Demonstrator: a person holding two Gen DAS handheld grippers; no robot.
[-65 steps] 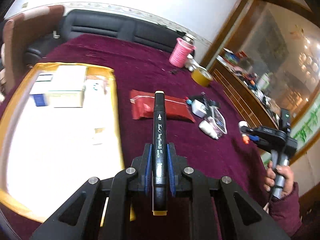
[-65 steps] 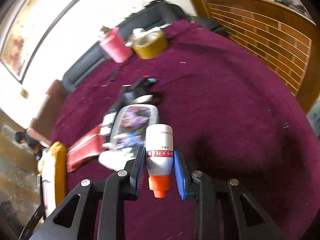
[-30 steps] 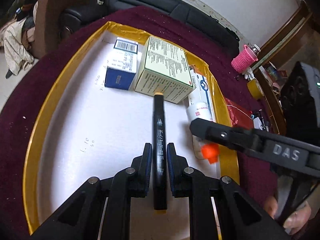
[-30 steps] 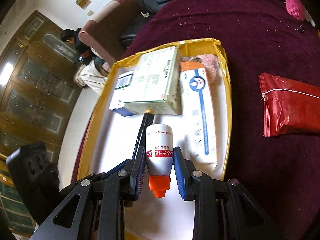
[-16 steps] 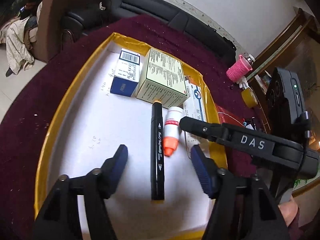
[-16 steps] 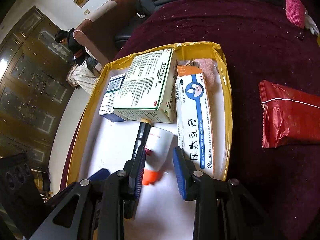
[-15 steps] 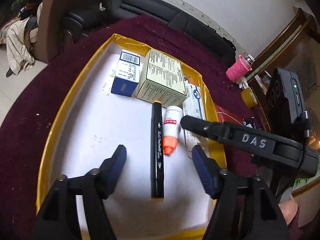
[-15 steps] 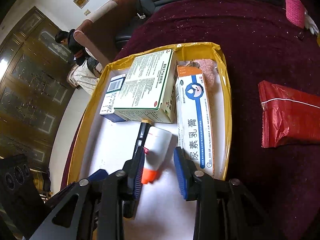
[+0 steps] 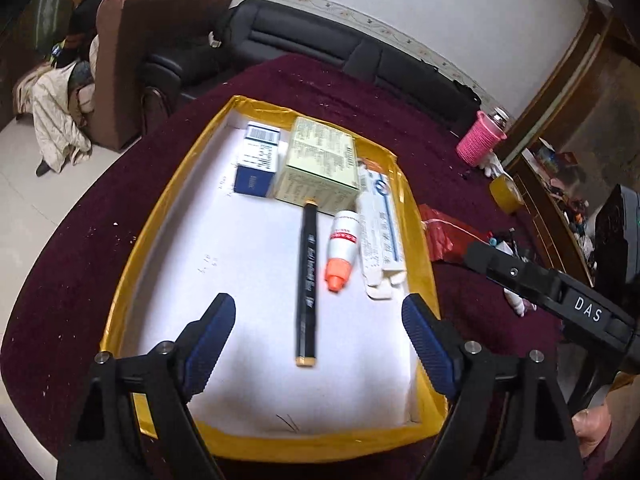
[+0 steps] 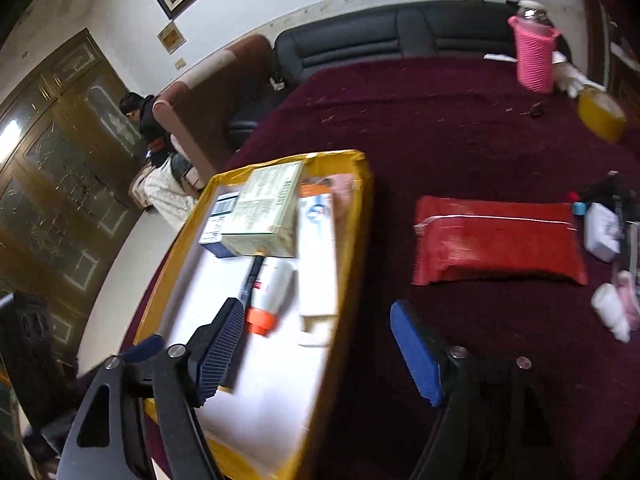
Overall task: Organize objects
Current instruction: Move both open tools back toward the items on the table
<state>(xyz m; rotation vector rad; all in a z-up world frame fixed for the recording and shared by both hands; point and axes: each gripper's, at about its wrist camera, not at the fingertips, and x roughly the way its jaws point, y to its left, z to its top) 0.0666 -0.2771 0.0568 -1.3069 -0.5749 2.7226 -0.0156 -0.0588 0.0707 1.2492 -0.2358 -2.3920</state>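
Inside the yellow-rimmed tray (image 9: 132, 248), the black marker (image 9: 307, 280) and orange-capped bottle (image 9: 342, 250) lie side by side, clear of both grippers. Left gripper (image 9: 318, 336) fingers spread wide, empty; right gripper (image 10: 318, 344) likewise spread over the tray's right edge.

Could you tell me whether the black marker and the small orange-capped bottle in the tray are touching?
Apart. The left wrist view shows white tray floor between the marker and the bottle along their whole length.
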